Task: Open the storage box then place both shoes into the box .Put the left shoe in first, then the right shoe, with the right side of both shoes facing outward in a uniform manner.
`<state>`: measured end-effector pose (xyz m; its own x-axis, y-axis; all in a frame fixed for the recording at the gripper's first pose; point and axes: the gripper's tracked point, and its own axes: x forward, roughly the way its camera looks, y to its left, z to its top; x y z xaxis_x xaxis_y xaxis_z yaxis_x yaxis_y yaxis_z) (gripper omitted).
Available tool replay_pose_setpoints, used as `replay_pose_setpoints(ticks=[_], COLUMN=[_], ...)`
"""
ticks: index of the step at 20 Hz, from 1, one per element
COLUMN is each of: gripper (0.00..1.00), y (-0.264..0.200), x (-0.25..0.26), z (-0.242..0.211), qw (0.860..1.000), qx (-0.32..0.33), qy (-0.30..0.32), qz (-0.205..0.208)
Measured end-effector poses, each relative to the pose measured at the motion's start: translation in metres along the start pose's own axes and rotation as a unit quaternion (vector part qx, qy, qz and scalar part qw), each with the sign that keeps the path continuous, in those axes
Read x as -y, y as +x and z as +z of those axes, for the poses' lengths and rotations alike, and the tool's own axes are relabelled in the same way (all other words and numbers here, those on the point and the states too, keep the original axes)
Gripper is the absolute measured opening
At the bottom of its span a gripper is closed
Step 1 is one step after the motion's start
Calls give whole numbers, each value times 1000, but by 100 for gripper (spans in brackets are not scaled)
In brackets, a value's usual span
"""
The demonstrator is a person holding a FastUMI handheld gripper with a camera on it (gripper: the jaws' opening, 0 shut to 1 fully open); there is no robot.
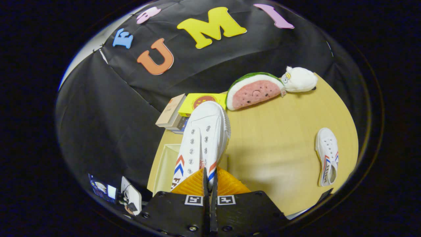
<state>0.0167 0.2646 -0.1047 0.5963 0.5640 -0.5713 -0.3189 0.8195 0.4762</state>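
Observation:
My gripper (209,177) is shut on the heel end of a white sneaker (204,138) with red and blue chevrons, both fingers pinching its collar. The shoe points away from the fingers, lifted above the table, its toe reaching toward the books. Under it and to its left lies the pale storage box (164,164), partly hidden by the shoe. The second white sneaker (327,154), with matching stripes, lies flat on the wooden table (279,131) far to the right of the fingers.
A stack of books (184,112) sits beyond the held shoe's toe. A watermelon-slice plush (255,90) and a white plush animal (299,79) rest at the table's far side. A small cluttered item (130,197) shows low on the left, off the table.

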Motion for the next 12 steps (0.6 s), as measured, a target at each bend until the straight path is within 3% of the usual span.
replay_pose_setpoints(ticks=[6, 12], gripper=[1, 1], y=[44, 90], x=[-74, -106], z=[-38, -79], qw=[1000, 999], qx=[-17, -41], qy=[-9, -13], qz=[-1, -16])
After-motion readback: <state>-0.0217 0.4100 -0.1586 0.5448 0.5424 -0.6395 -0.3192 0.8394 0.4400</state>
